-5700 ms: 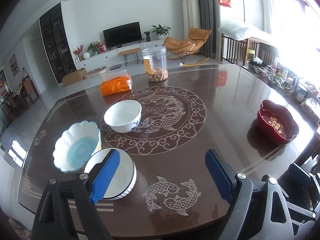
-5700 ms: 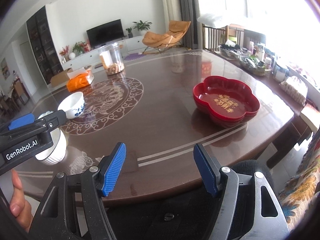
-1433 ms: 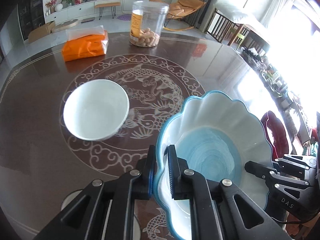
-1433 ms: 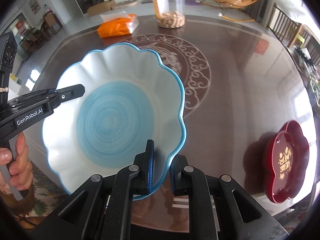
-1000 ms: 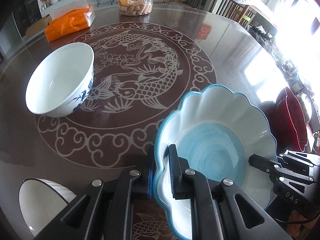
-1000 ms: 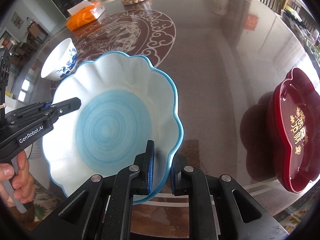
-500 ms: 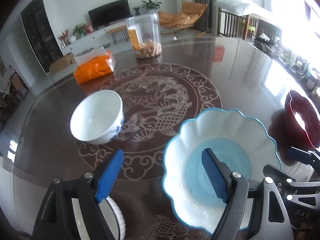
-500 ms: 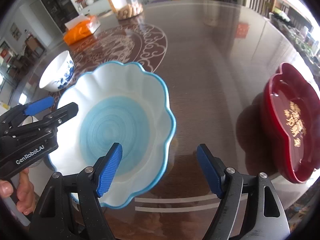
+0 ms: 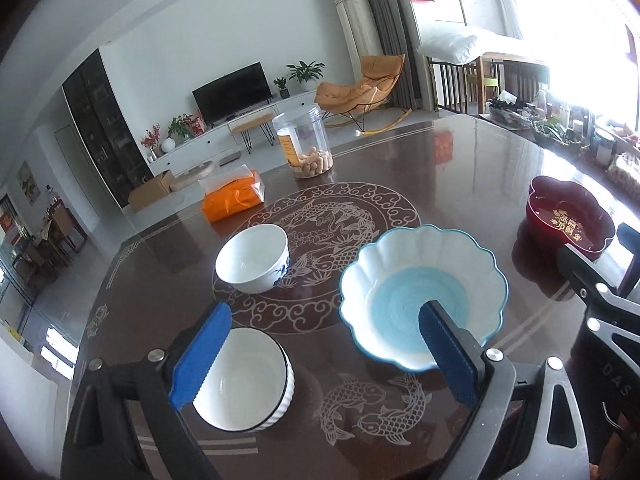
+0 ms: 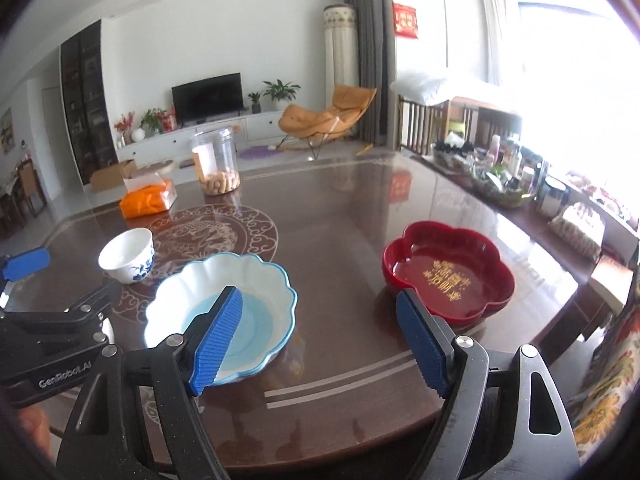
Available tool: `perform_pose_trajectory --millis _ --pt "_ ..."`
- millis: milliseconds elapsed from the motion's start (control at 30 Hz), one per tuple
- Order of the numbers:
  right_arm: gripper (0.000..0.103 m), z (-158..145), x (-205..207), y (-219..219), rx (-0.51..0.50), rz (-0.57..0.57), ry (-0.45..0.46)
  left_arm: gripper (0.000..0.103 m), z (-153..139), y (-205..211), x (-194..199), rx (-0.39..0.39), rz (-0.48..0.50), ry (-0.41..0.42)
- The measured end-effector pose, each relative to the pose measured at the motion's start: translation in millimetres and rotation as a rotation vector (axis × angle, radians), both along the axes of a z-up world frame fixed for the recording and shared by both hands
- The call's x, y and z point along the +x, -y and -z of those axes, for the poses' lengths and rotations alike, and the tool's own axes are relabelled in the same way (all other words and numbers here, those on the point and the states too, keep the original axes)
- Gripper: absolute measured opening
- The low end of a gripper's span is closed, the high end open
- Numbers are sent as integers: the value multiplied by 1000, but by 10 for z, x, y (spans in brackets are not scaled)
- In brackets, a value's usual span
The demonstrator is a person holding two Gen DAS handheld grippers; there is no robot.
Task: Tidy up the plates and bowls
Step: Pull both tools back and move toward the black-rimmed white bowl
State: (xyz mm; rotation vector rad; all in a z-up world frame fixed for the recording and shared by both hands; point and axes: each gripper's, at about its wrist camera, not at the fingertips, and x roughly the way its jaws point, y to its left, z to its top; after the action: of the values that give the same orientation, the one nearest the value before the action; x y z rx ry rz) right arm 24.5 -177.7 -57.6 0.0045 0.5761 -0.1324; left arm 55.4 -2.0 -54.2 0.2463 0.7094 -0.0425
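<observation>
Fingers of both the left gripper (image 9: pixel 322 354) and right gripper (image 10: pixel 320 338) have just spread and hold nothing, leaving the blue bowl (image 9: pixel 424 298) on the bench (image 10: pixel 340 216) mid-way, seemingly awaiting stacking.

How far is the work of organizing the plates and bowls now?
Done: the scalloped blue bowl rests on the table, released. In hand: nothing; the left gripper and right gripper have just opened, empty. Left: the blue-patterned bowl, ribbed white bowl and red dish stand separate, unstacked.
</observation>
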Motion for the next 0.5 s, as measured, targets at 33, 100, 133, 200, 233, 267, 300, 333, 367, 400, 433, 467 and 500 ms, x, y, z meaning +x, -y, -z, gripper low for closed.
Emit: perform_pose_trajectory --millis 33,100,133,200,233,267,300,333,367,400,433,467,500 --pt "83 12 24 -14 -14 11 -12 95 -17 -32 -30 -28 2 -18" --pt "83 10 29 -4 -14 21 -12 95 -27 -66 -79 -62 -2 -37" --pt "83 -1 30 3 0 17 -8 95 -22 -69 -107 -60 -7 -33" --pt "83 -21 17 14 34 -4 -2 95 -6 -83 -137 -50 -26 -32" --pt "83 -24 12 10 44 -9 -2 95 14 -100 -137 -58 -33 -44" --pt "83 -24 26 5 49 -18 -8 95 35 -118 -137 -75 -35 -63" --pt "83 -17 30 -2 50 -25 -20 95 61 -137 -128 -93 -35 -83" --pt "83 -15 44 -10 48 -26 -32 95 73 -153 -128 -104 -36 -95" --pt "83 -19 31 -17 48 -26 -33 95 80 -167 -133 -109 -38 -97" --pt "82 -38 4 -21 50 -25 -19 95 77 -175 -144 -106 -41 -90" --pt "82 -69 -44 -21 49 -18 9 95 64 -181 -161 -97 -43 -79" --pt "83 -110 -98 -23 46 -5 42 95 47 -189 -180 -88 -50 -63" --pt "83 -148 -148 -28 44 9 67 95 40 -206 -187 -81 -56 -48"
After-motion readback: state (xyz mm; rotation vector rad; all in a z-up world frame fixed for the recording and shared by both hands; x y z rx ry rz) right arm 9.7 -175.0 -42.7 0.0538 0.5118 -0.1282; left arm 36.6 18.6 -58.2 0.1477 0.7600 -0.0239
